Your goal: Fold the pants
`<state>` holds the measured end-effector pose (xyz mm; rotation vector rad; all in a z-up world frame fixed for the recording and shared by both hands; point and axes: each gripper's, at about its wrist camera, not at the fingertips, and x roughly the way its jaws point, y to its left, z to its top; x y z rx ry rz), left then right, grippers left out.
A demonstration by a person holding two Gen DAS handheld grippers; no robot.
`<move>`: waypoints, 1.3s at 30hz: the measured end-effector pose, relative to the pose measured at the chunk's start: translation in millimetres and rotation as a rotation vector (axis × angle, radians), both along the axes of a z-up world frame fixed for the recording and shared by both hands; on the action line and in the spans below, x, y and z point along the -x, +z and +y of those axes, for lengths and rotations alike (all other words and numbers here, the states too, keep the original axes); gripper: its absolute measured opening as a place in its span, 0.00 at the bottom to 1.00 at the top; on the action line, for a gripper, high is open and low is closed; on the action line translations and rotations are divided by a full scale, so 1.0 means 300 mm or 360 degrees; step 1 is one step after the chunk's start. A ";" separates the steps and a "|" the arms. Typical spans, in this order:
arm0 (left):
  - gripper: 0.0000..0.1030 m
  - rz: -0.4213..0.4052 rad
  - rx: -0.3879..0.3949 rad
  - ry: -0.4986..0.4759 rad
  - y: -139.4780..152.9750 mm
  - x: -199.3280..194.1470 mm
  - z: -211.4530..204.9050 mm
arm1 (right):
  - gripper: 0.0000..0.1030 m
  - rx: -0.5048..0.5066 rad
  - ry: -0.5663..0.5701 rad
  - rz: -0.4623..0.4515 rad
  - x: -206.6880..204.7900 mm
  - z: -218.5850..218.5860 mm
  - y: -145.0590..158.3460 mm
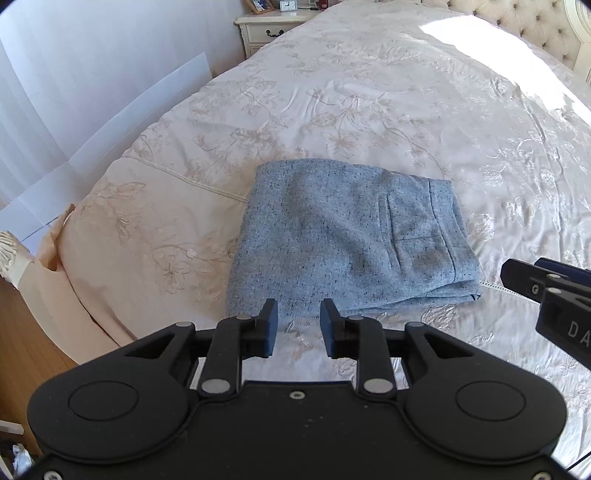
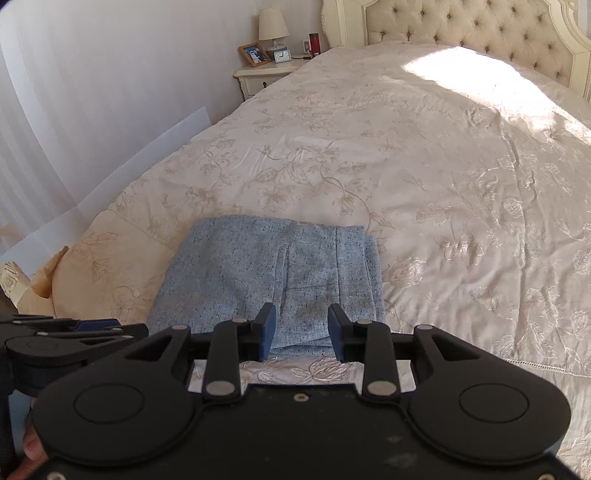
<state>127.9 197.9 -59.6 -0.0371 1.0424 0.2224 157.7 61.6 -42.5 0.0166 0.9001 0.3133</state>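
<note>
Blue-grey speckled pants (image 1: pixel 343 240) lie folded into a compact rectangle near the foot end of the bed (image 1: pixel 406 110), on its cream floral bedspread. Only the right wrist view shows the lamp (image 2: pixel 272 27), the picture frame (image 2: pixel 254 54), the small clock (image 2: pixel 282 55) and the whole tufted headboard (image 2: pixel 461 26) beyond the nightstand (image 2: pixel 266 79); the left wrist view cuts the nightstand top off at the frame edge but shows more of the wooden floor (image 1: pixel 26 332) beside the bed. Each view catches the other tool at its edge. The left gripper (image 1: pixel 298 326) points down at the near edge of the pants, its jaws apart with nothing between them. The right gripper (image 2: pixel 302 330) hangs over the pants' near right corner, jaws likewise apart and clear of the cloth. A fingertip (image 2: pixel 33 448) shows at the lower left of the right wrist view.
</note>
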 end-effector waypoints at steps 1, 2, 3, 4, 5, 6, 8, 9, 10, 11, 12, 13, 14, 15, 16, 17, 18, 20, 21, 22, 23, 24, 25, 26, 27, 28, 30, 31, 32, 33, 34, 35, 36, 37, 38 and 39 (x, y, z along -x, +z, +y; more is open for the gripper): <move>0.35 -0.0001 -0.0006 0.0005 0.002 0.009 -0.006 | 0.33 0.0001 -0.0003 0.0000 0.006 -0.001 0.001; 0.35 0.0000 -0.0007 0.0010 0.003 0.014 -0.006 | 0.33 0.0001 -0.0004 -0.0002 0.014 -0.002 0.003; 0.35 0.0003 -0.0004 0.0015 0.005 0.019 -0.007 | 0.33 0.0000 -0.0004 -0.0003 0.022 -0.003 0.004; 0.35 0.0005 0.0001 0.0021 0.006 0.023 -0.006 | 0.33 -0.0001 -0.0005 -0.0003 0.027 -0.002 0.005; 0.35 0.0009 0.0003 0.0028 0.006 0.027 -0.005 | 0.33 -0.0001 -0.0003 -0.0003 0.032 -0.001 0.006; 0.35 0.0011 0.0005 0.0034 0.007 0.030 -0.005 | 0.33 0.0000 -0.0001 -0.0005 0.037 -0.001 0.007; 0.35 0.0012 0.0007 0.0041 0.009 0.038 -0.005 | 0.33 0.0003 0.0000 -0.0012 0.043 -0.003 0.011; 0.35 0.0012 0.0007 0.0044 0.010 0.041 -0.006 | 0.33 0.0004 0.0000 -0.0015 0.047 -0.004 0.014; 0.35 0.0008 0.0006 0.0046 0.012 0.045 -0.007 | 0.33 0.0003 0.0000 -0.0018 0.051 -0.006 0.017; 0.35 0.0005 0.0004 0.0048 0.013 0.046 -0.008 | 0.33 0.0000 -0.0001 -0.0020 0.053 -0.008 0.019; 0.35 0.0002 0.0002 0.0048 0.014 0.049 -0.008 | 0.33 -0.0004 -0.0006 -0.0023 0.053 -0.009 0.021; 0.35 0.0001 0.0003 0.0047 0.015 0.052 -0.008 | 0.33 -0.0007 -0.0009 -0.0025 0.055 -0.012 0.023; 0.35 0.0002 0.0005 0.0046 0.015 0.053 -0.008 | 0.34 -0.0009 -0.0013 -0.0026 0.058 -0.014 0.025; 0.35 0.0004 0.0007 0.0047 0.015 0.055 -0.008 | 0.34 -0.0011 -0.0016 -0.0027 0.061 -0.016 0.026; 0.35 0.0006 0.0011 0.0048 0.015 0.057 -0.007 | 0.34 -0.0011 -0.0018 -0.0029 0.064 -0.017 0.027; 0.35 0.0006 0.0014 0.0048 0.015 0.059 -0.007 | 0.34 -0.0011 -0.0019 -0.0030 0.066 -0.018 0.027; 0.35 0.0006 0.0015 0.0048 0.016 0.060 -0.007 | 0.34 -0.0011 -0.0017 -0.0032 0.069 -0.018 0.028; 0.35 0.0007 0.0015 0.0042 0.016 0.061 -0.007 | 0.34 -0.0011 -0.0014 -0.0034 0.072 -0.014 0.029; 0.35 0.0005 0.0016 0.0042 0.017 0.063 -0.008 | 0.34 -0.0011 -0.0012 -0.0036 0.073 -0.013 0.029; 0.35 0.0003 0.0016 0.0042 0.017 0.065 -0.007 | 0.34 -0.0010 -0.0009 -0.0036 0.074 -0.012 0.030; 0.35 0.0001 0.0016 0.0043 0.018 0.066 -0.007 | 0.34 -0.0010 -0.0008 -0.0037 0.074 -0.010 0.030; 0.35 0.0000 0.0017 0.0046 0.018 0.068 -0.007 | 0.34 -0.0011 -0.0005 -0.0037 0.074 -0.008 0.031; 0.35 -0.0001 0.0017 0.0050 0.018 0.069 -0.006 | 0.34 -0.0012 -0.0004 -0.0040 0.074 -0.006 0.032; 0.35 -0.0002 0.0017 0.0055 0.019 0.069 -0.006 | 0.34 -0.0012 -0.0003 -0.0042 0.074 -0.004 0.033; 0.35 -0.0003 0.0019 0.0059 0.019 0.069 -0.005 | 0.34 -0.0013 -0.0001 -0.0044 0.073 -0.002 0.034; 0.35 -0.0004 0.0019 0.0062 0.020 0.069 -0.005 | 0.34 -0.0014 0.0001 -0.0045 0.073 -0.002 0.035; 0.35 -0.0002 0.0019 0.0063 0.020 0.069 -0.005 | 0.34 -0.0015 0.0006 -0.0049 0.074 0.000 0.035; 0.35 -0.0001 0.0018 0.0059 0.021 0.069 -0.004 | 0.34 -0.0014 0.0010 -0.0049 0.074 0.000 0.034; 0.35 -0.0001 0.0018 0.0057 0.021 0.070 -0.004 | 0.34 -0.0014 0.0013 -0.0049 0.074 0.003 0.034; 0.35 0.0000 0.0017 0.0056 0.023 0.072 -0.005 | 0.34 -0.0014 0.0014 -0.0049 0.074 0.005 0.034; 0.35 0.0001 0.0015 0.0055 0.023 0.073 -0.007 | 0.34 -0.0015 0.0017 -0.0048 0.076 0.006 0.034; 0.35 0.0001 0.0015 0.0054 0.024 0.074 -0.008 | 0.35 -0.0016 0.0019 -0.0047 0.076 0.005 0.034; 0.35 0.0003 0.0015 0.0053 0.024 0.074 -0.009 | 0.35 -0.0017 0.0020 -0.0046 0.076 0.005 0.033; 0.35 0.0005 0.0016 0.0051 0.023 0.075 -0.011 | 0.35 -0.0017 0.0018 -0.0045 0.075 0.005 0.033; 0.35 0.0008 0.0017 0.0048 0.023 0.075 -0.011 | 0.35 -0.0017 0.0018 -0.0044 0.075 0.004 0.033; 0.35 0.0010 0.0017 0.0045 0.022 0.074 -0.012 | 0.35 -0.0017 0.0015 -0.0044 0.074 0.005 0.034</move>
